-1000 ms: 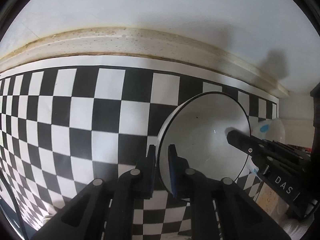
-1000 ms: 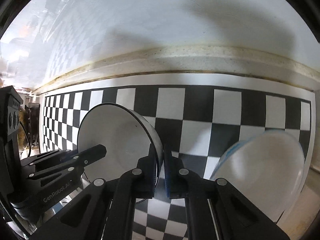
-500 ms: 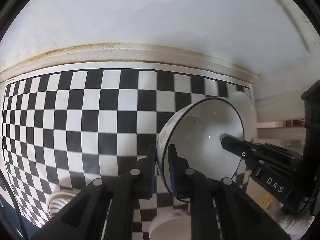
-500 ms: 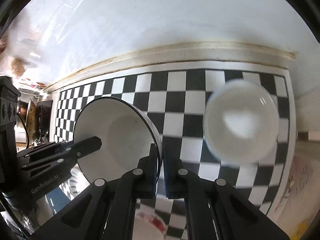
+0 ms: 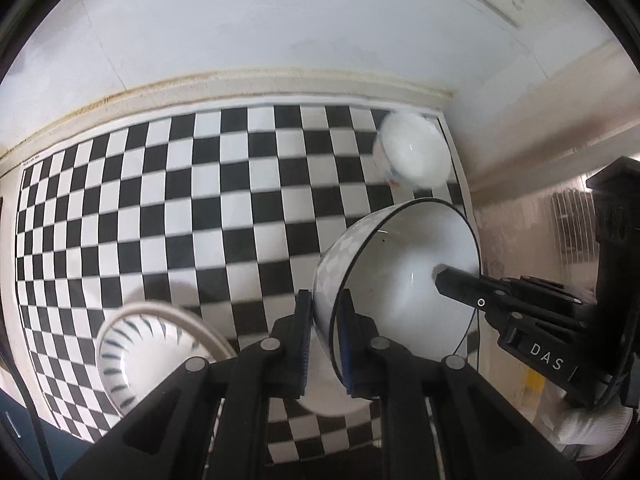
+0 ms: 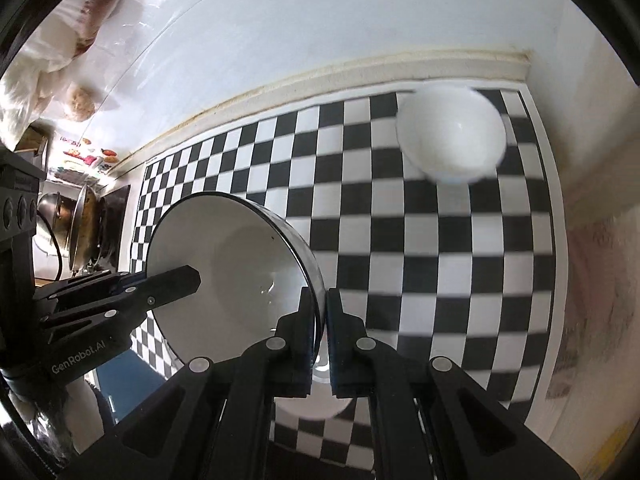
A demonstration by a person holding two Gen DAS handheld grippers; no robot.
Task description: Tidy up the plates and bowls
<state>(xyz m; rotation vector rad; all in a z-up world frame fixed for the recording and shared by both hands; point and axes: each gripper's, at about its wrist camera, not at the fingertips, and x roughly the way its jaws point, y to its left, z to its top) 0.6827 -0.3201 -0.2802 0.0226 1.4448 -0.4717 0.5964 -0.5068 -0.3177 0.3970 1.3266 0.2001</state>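
Both hand-held grippers, left [image 5: 325, 322] and right [image 6: 323, 322], pinch one glossy round white bowl [image 5: 404, 280] (black-rimmed), tipped sideways above the checkered bench [image 5: 160, 208].

We are looking at a home kitchen: bowls [image 5: 412, 156] on a checkered mat [image 5: 160, 208], pots [image 6: 76, 220] alongside.

"DAS" in white letters on the right hand-held gripper [image 5: 464, 294], "GenRobot.AI" on the left hand-held gripper [image 6: 176, 282]
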